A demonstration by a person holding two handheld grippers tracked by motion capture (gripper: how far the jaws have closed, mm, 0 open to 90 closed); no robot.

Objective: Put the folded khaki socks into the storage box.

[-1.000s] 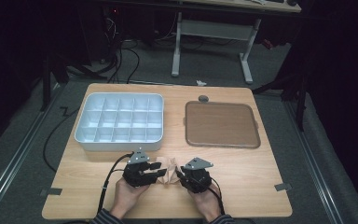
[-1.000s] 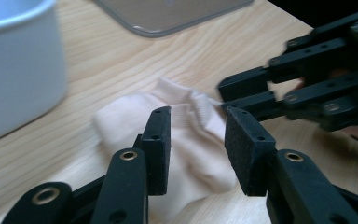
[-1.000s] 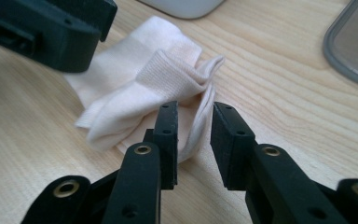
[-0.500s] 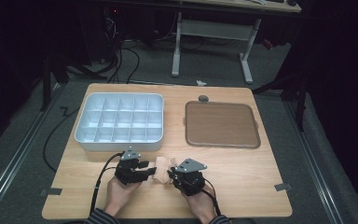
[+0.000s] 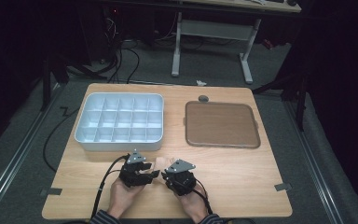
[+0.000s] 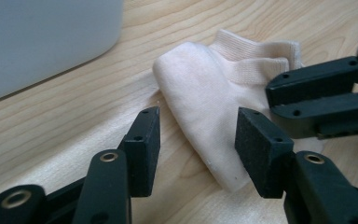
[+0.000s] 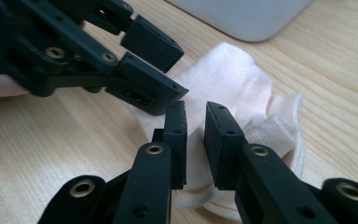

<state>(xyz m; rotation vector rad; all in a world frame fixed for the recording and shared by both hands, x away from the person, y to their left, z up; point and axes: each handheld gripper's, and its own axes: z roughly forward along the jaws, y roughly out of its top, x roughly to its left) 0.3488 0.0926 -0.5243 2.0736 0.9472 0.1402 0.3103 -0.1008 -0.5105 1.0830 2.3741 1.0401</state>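
Observation:
A cream ankle sock (image 6: 200,79) lies flat on the wooden table, near the front, between the two hand-held grippers. My left gripper (image 6: 196,116) is open, and its jaws have just been opening; they straddle the sock's rounded end without pressing it. My right gripper (image 7: 195,107) comes in from the other side, its jaws drawn close on a fold of the sock (image 7: 233,79) after closing in the last second. In the high view the left gripper (image 5: 151,174) and right gripper (image 5: 165,176) almost meet over the sock (image 5: 161,161).
A white compartment box (image 5: 119,144) stands just behind the left hand. A flat brown tray (image 5: 221,145) lies at the back right, with a small dark round thing (image 5: 203,98) beyond it. Cables trail from both grippers toward the table's front edge.
The right gripper has slid left toward the left gripper, and the gap between the two has narrowed over the sock. The left hand has stayed roughly in place.

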